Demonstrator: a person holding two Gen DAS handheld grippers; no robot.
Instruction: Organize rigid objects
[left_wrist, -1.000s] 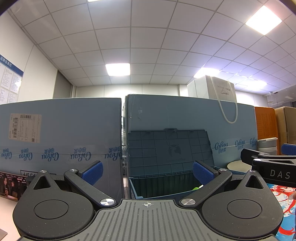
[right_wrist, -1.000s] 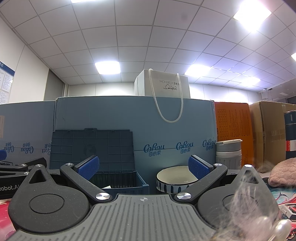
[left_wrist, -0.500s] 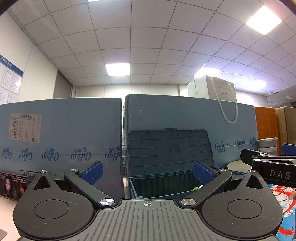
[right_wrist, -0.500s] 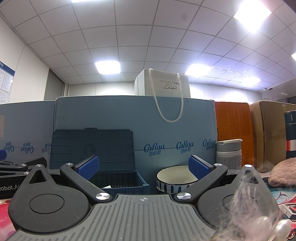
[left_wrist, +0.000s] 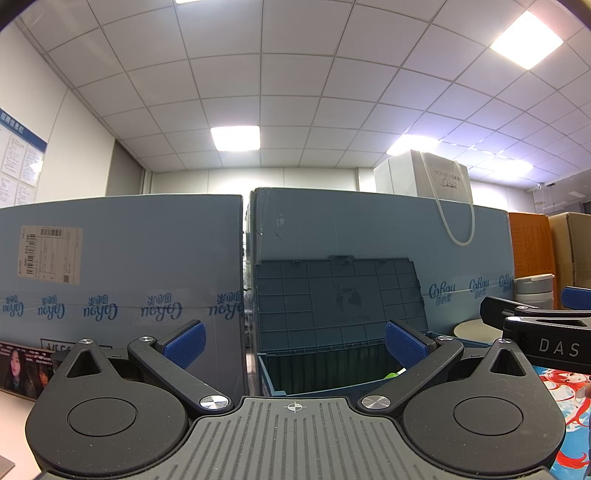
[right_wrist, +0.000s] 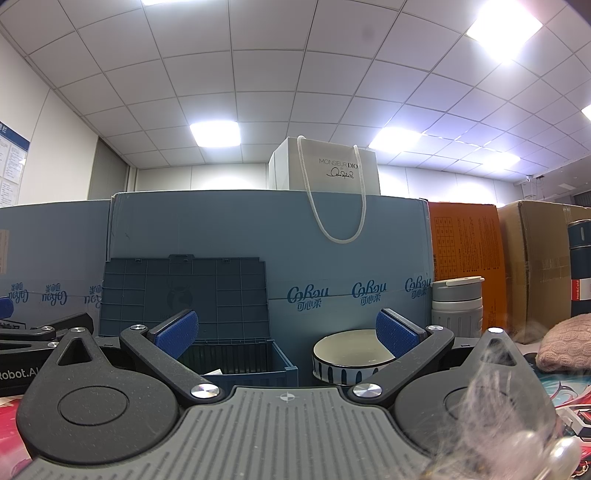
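A blue plastic crate (left_wrist: 317, 384) with its lid standing open sits ahead; it also shows in the right wrist view (right_wrist: 240, 358). Something yellow-green (left_wrist: 392, 375) lies inside it. My left gripper (left_wrist: 294, 341) is open and empty, facing the crate. My right gripper (right_wrist: 286, 328) is open and empty. Beyond it stand a striped white bowl (right_wrist: 347, 356), a grey lidded cup (right_wrist: 457, 308) and a dark blue flask (right_wrist: 579, 273). The right gripper also shows at the right of the left wrist view (left_wrist: 546, 328).
Tall blue cartons (left_wrist: 122, 273) wall off the back, with a white paper bag (right_wrist: 332, 177) on top. Orange and brown boxes (right_wrist: 469, 266) stand at the right. A pink knitted item (right_wrist: 565, 343) and a furry pearl trinket (right_wrist: 524, 443) lie near the right gripper.
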